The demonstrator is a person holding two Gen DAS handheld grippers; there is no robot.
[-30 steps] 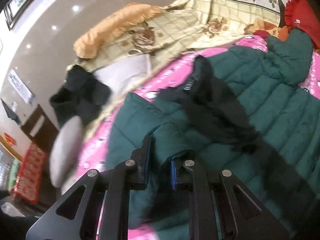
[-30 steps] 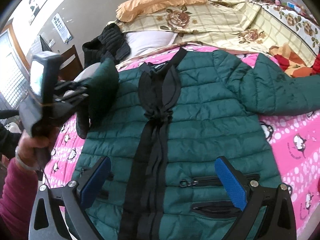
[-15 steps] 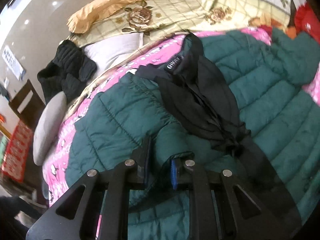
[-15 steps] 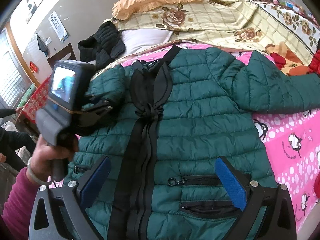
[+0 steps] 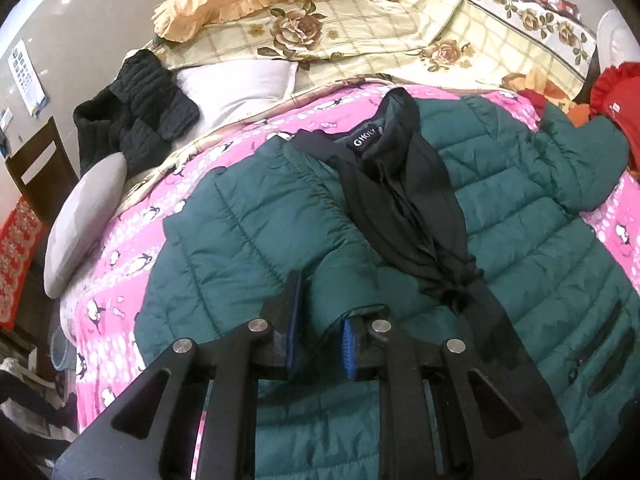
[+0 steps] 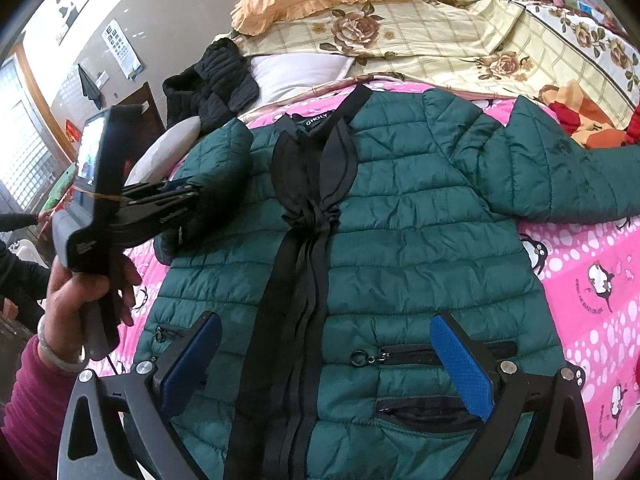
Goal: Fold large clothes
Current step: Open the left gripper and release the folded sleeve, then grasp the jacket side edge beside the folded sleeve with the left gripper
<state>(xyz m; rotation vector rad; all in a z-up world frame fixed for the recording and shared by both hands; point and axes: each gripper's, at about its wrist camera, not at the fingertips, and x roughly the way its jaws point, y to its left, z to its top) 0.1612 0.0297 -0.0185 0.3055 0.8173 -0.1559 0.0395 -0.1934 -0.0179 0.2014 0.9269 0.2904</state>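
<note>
My left tongs (image 5: 318, 334) pinch the cuff of the left sleeve (image 5: 280, 240), folded in over the chest of the green puffer jacket (image 6: 400, 240), which lies face up on the bed. My right tongs (image 6: 328, 360) hang spread above the hem, holding nothing. Risk: the slick, springy padding may unroll on release, or slip early from this shallow pinch. Surface: a soft pink penguin quilt (image 6: 592, 280), with pillows and a floral blanket (image 5: 380, 28) behind it. Room: a bedroom with a wooden chair (image 5: 36, 164) at the wall.

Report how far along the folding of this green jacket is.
Done: green jacket lies spread front-up on the pink sheet. In hand: left gripper is shut on one sleeve, carrying it over the chest. Left: the other sleeve lies outstretched, the body unfolded; right gripper hovers open.
</note>
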